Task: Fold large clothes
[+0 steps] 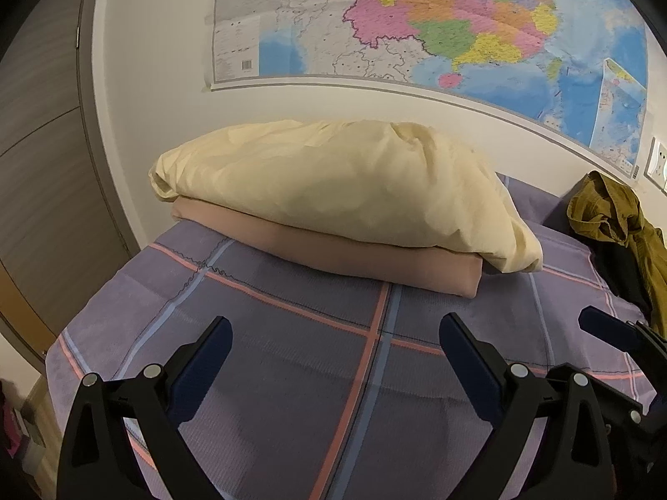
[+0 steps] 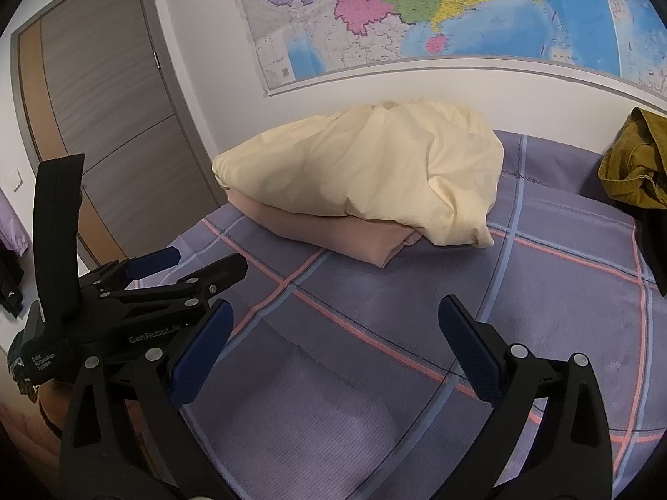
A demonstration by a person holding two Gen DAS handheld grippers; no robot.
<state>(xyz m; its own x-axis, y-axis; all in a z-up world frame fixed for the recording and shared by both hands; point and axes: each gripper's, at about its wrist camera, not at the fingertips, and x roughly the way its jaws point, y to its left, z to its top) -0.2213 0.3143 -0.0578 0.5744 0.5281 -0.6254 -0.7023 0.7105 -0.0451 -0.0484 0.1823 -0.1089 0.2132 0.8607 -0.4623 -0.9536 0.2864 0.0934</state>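
Two folded pieces, a cream cover (image 1: 333, 191) on a pink blanket (image 1: 375, 262), lie ahead of the wide, empty left claw (image 1: 333, 358) and right claw (image 2: 333, 341), while an olive jacket (image 2: 633, 162) far right of both looks unfolded.

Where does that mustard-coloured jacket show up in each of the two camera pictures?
Left wrist view: the mustard jacket lies crumpled at the right edge of the bed, beyond the pale yellow bundle.
Right wrist view: the mustard jacket sits at the far right edge, partly cut off by the frame.
Shared landmark: the wall map hangs above the bed in both views.
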